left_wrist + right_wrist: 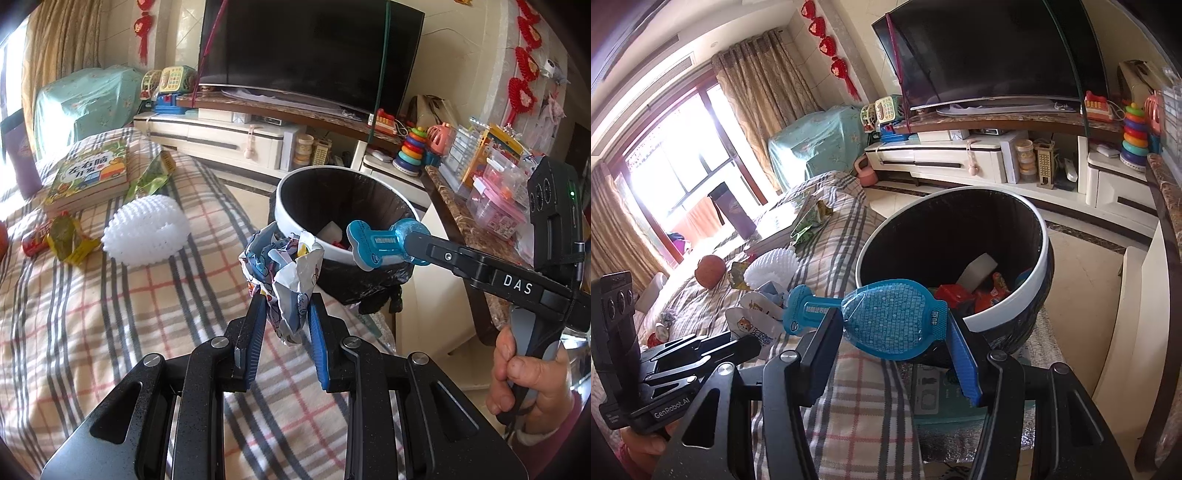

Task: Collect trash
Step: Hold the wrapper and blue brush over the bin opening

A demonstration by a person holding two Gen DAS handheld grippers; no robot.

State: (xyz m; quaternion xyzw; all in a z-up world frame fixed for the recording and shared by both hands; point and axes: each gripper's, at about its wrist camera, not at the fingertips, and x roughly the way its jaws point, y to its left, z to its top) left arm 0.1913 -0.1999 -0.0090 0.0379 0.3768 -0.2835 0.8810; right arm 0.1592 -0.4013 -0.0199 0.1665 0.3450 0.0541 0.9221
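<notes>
My left gripper (288, 301) is shut on a crumpled printed wrapper (284, 266), which sticks up between the blue pads just short of the bin's near rim. The bin (295, 206) is round with a white rim and a black liner. It holds a white block and red wrappers (990, 291). My right gripper (892, 321) is shut on a flat blue plastic pack (890, 325) with a bone-shaped tab. In the left wrist view that blue pack (376, 240) hangs over the bin's right rim. A hand (524, 369) grips the right tool's handle.
A plaid blanket (110, 332) bears a white spiky foam net (147, 232), a book (92, 177), green wrappers (70, 240) and a red can (33, 240). A marble counter (465, 221) with toy boxes stands right of the bin. Beyond are a TV (306, 51) and its stand.
</notes>
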